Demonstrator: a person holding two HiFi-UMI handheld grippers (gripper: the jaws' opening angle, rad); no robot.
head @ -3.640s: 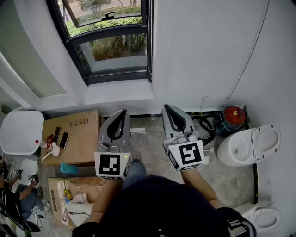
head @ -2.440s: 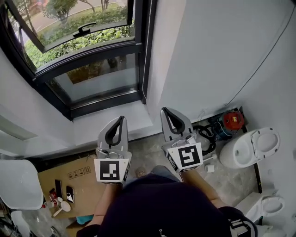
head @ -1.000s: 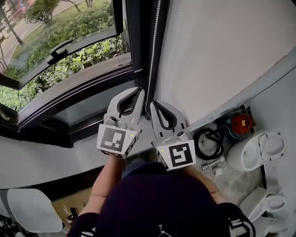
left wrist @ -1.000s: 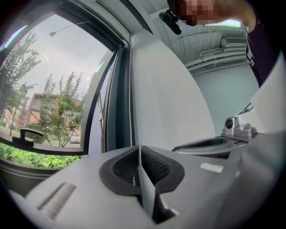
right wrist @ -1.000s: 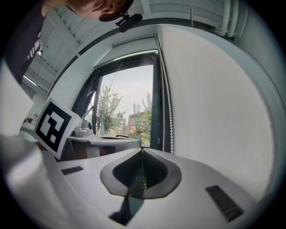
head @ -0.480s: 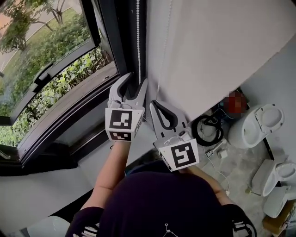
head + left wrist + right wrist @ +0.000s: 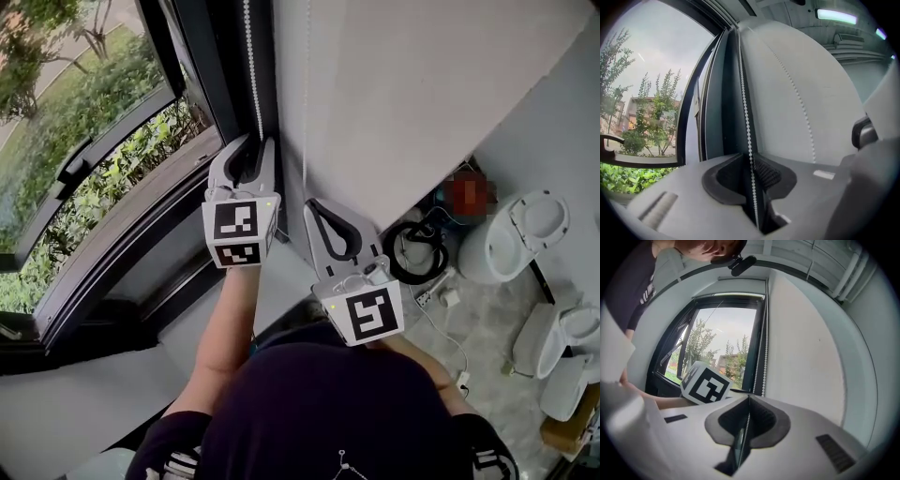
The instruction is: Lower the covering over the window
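Note:
A white bead chain (image 7: 249, 56) hangs beside the dark window frame (image 7: 202, 84), and its second strand (image 7: 306, 103) hangs along the white wall. My left gripper (image 7: 253, 142) is level at the frame. In the left gripper view the chain (image 7: 746, 108) runs down between the jaws of that gripper (image 7: 751, 157), which have just been closing and still leave a narrow gap. My right gripper (image 7: 314, 204) sits lower right, shut on the second strand. That strand lies in the jaw slit of the right gripper (image 7: 749, 398). The window glass (image 7: 717, 343) is uncovered.
The window sill (image 7: 281, 272) lies under both grippers. On the floor at the right are a white toilet (image 7: 516, 244), a black hose coil (image 7: 412, 258) and a second white fixture (image 7: 572, 328). The white wall (image 7: 422, 94) stands close on the right.
The left gripper moved up and left to the chain at the window frame; its jaws spread, then narrowed around the chain. The right gripper stayed shut and nearly still.

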